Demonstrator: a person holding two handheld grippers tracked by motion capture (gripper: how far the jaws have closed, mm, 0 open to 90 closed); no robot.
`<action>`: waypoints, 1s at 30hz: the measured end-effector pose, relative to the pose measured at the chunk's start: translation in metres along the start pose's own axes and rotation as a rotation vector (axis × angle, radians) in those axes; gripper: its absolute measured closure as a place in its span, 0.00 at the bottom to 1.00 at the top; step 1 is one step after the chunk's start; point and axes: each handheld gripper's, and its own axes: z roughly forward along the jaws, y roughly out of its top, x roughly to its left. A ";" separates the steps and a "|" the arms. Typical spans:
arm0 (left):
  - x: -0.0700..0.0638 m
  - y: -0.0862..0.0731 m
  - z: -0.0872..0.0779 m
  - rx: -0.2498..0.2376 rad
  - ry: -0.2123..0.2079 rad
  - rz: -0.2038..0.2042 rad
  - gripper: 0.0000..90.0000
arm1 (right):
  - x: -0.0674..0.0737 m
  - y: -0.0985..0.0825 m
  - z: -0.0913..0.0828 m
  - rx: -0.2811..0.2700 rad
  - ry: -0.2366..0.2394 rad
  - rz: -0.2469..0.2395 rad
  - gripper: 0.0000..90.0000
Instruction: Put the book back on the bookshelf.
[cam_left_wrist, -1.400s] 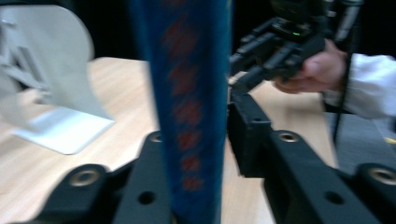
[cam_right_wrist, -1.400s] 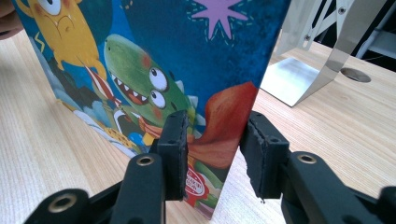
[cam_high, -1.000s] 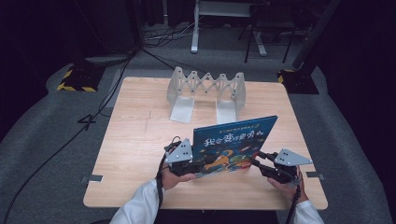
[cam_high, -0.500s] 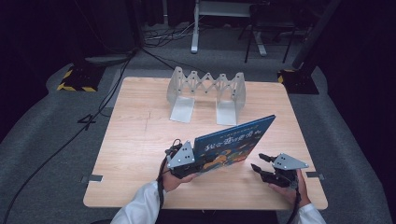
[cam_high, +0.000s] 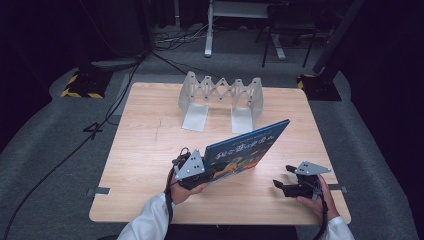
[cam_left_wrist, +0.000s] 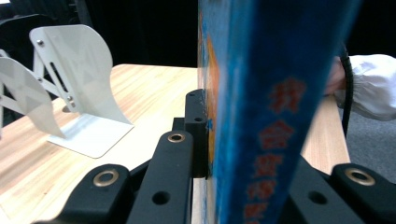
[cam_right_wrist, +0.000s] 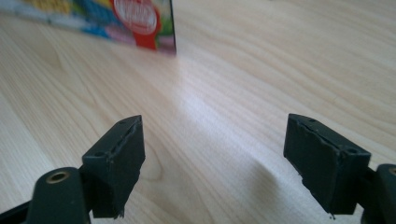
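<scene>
On the wooden table, in front of the white folding bookend rack, the blue picture book stands tilted on edge, clamped at its near-left corner by the left gripper, while the right gripper, its jaws having just been opening and now empty and apart, sits well clear of the book's right end.

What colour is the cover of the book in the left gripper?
Mainly blue, with orange-red lettering; the book shows best in the high view.

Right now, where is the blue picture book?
In the high view the blue picture book stands tilted at the table's near middle, clamped in the left tool, before the white folding bookend rack.
</scene>
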 end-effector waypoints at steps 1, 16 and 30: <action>0.001 0.001 -0.001 0.003 0.004 0.002 0.92 | 0.001 0.000 0.002 0.012 -0.004 -0.010 0.23; 0.012 0.003 -0.015 0.008 0.091 0.005 0.92 | 0.004 0.000 0.008 0.046 -0.005 -0.012 0.23; 0.026 0.008 -0.030 0.035 0.173 0.026 0.92 | 0.003 0.000 0.008 0.048 0.004 0.001 0.23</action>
